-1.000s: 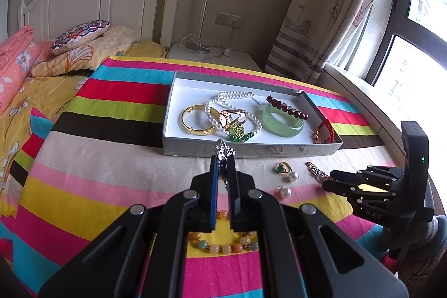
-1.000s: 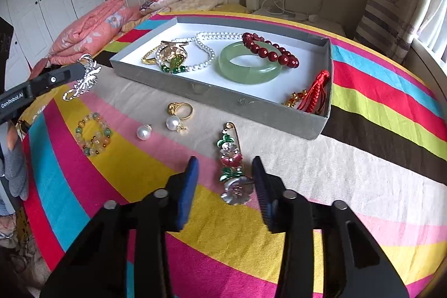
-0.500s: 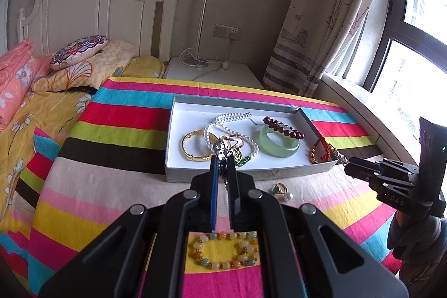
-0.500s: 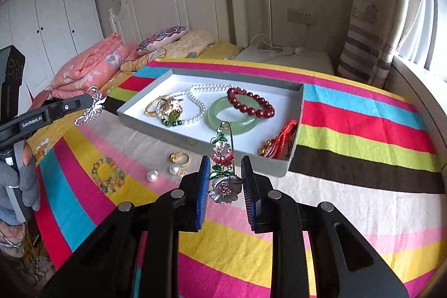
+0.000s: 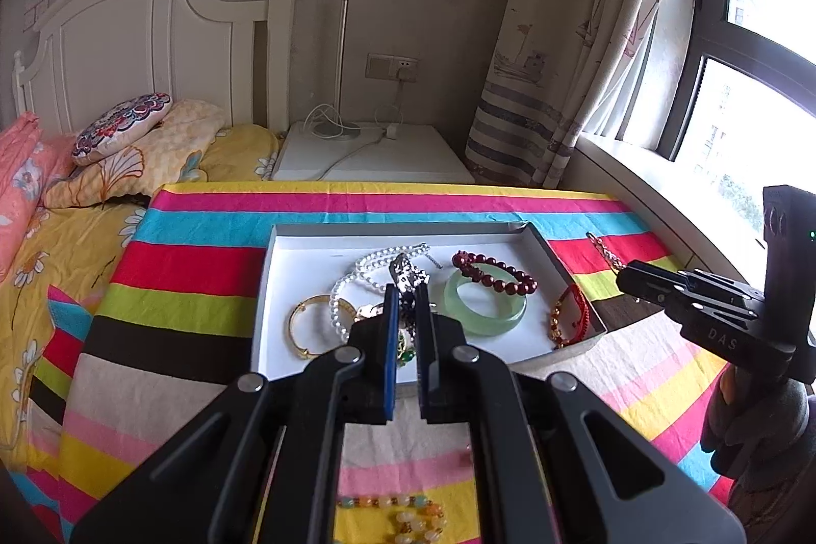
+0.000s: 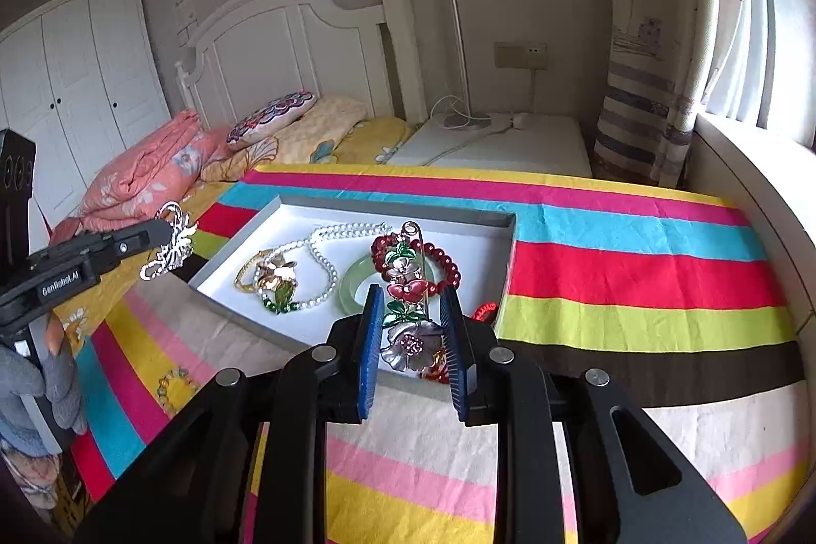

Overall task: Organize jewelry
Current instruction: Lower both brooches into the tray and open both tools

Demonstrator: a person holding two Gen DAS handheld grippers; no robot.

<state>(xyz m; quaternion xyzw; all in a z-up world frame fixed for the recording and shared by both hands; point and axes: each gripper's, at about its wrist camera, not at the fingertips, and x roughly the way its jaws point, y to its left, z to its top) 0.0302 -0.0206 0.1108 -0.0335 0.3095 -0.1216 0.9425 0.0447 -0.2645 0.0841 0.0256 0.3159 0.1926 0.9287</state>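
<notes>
A grey tray with a white floor (image 5: pixel 285 284) (image 6: pixel 239 233) lies on the striped cloth. It holds a gold bangle (image 5: pixel 301 330), a pearl necklace (image 5: pixel 377 261), a green jade bangle (image 5: pixel 484 314), a dark red bead bracelet (image 5: pixel 494 274) and a red cord piece (image 5: pixel 571 314). My left gripper (image 5: pixel 405 296) is shut on a silver brooch (image 5: pixel 405 271) (image 6: pixel 171 245), held in the air before the tray. My right gripper (image 6: pixel 410 309) is shut on a flower brooch (image 6: pixel 408 314), held above the tray's near edge; it shows from the side in the left wrist view (image 5: pixel 602 251).
A bead bracelet (image 5: pixel 403 513) (image 6: pixel 176 383) lies on the cloth near me. Behind the tray are a white nightstand (image 5: pixel 372 156), a bed with pillows (image 5: pixel 122 126), a curtain (image 5: pixel 571 34) and a window sill (image 5: pixel 653 197) on the right.
Both grippers have risen and moved toward the tray. The right gripper closed on the flower brooch and lifted it off the cloth. The left still holds the silver brooch.
</notes>
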